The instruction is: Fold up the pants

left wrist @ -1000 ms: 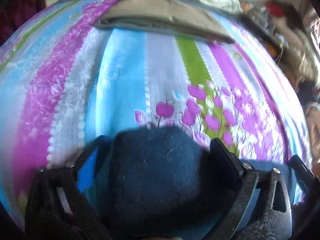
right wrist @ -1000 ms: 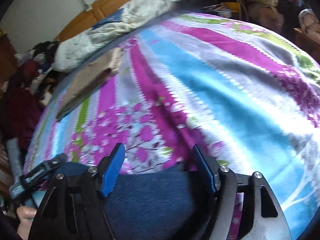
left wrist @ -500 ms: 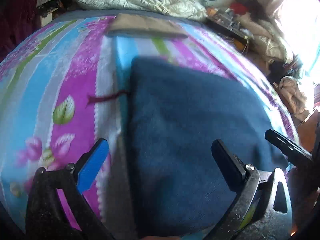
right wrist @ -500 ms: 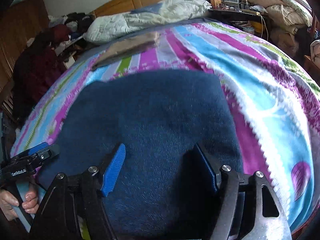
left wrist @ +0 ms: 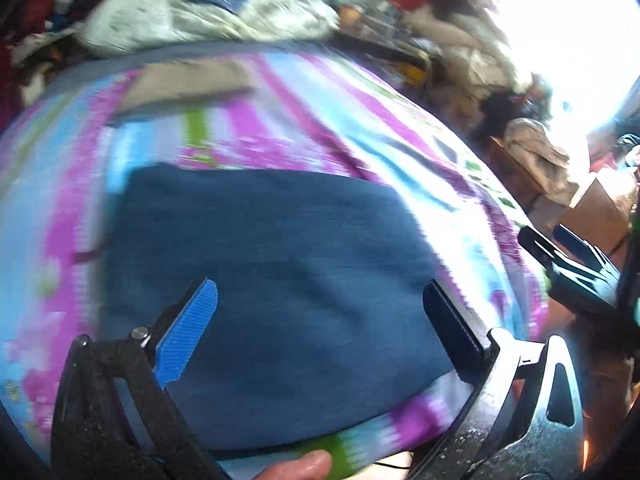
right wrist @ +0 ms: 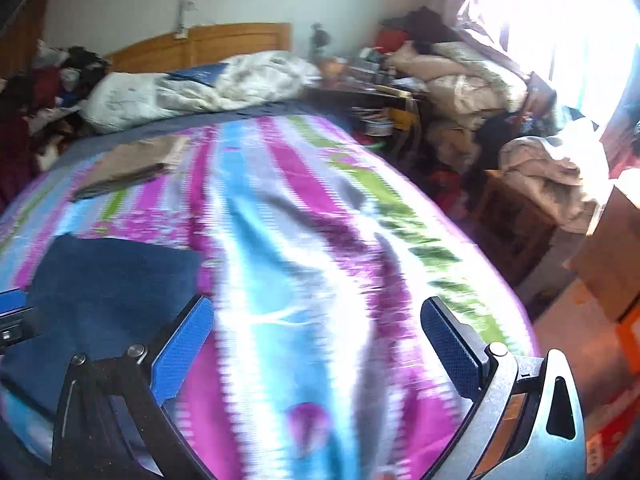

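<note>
The dark blue pants (left wrist: 272,280) lie folded into a flat rectangle on the striped bedspread (left wrist: 360,120). My left gripper (left wrist: 320,320) hangs open above their near edge, with nothing between its fingers. In the right wrist view the pants (right wrist: 100,292) sit at the lower left, and my right gripper (right wrist: 316,344) stands open over bare bedspread (right wrist: 280,240) to their right. The right gripper (left wrist: 568,264) also shows at the right edge of the left wrist view. Both views are blurred by motion.
A folded tan garment (left wrist: 180,88) (right wrist: 132,164) lies farther up the bed. A rumpled white quilt (right wrist: 192,84) rests against the wooden headboard (right wrist: 200,40). Piles of clothes, a cluttered side table (right wrist: 380,100) and a cardboard box (right wrist: 616,248) crowd the right side.
Both grippers have let go of the pants, opened and pulled back and up. The pants now lie folded on the bed. The right gripper has swung to the right, off the pants.
</note>
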The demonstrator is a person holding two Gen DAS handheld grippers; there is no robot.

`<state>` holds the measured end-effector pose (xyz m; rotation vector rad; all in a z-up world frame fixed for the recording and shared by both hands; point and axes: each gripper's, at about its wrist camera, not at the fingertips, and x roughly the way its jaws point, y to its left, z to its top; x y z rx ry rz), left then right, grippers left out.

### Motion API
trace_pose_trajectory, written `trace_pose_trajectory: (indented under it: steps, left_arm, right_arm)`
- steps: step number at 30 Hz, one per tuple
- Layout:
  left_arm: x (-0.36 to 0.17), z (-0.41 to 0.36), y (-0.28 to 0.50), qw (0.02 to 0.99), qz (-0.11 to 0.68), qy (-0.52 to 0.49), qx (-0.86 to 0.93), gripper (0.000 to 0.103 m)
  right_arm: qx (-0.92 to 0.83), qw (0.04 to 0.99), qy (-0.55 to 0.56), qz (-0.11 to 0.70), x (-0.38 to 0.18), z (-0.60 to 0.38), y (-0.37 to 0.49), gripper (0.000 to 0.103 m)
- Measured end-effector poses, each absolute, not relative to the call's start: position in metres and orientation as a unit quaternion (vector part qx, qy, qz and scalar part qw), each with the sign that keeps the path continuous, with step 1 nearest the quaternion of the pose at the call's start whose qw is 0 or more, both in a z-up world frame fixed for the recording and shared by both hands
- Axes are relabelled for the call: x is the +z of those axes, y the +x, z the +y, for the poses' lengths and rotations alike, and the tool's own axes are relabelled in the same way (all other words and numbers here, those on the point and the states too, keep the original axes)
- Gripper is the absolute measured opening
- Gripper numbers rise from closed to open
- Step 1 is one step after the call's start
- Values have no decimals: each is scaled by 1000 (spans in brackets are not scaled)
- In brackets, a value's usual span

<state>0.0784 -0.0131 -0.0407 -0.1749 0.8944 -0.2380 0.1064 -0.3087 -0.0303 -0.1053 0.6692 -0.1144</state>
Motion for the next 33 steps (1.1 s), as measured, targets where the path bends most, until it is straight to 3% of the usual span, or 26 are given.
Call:
trace_pose_trajectory:
  steps: [4,9,12,16,23,33]
  left_arm:
    - [-50,-114,121,870,456,-76,-171,103]
    - [-57,-200,181,858,478,-81,-172,103]
    - [-64,-221,208,866,473,-67,-150,101]
    - [-53,-213,190,875,449,-52,-172,102]
    - [-46,-108,118,860,475,-63,-178,102]
    - [-63,133,43,850,498,-170,35,102]
  right_arm:
    - [-131,927,-62,347,-25,-401,137,103]
    - [-112,933,-56,337,-22,-447,182,103]
    - [-90,933,-29,346,-31,-446,203,103]
    - [-61,941,18,331,-41,-424,182,103]
    - [42,935,30,351,-72,-367,122,103]
    - [185,896,83,396,-86,-274,108,103]
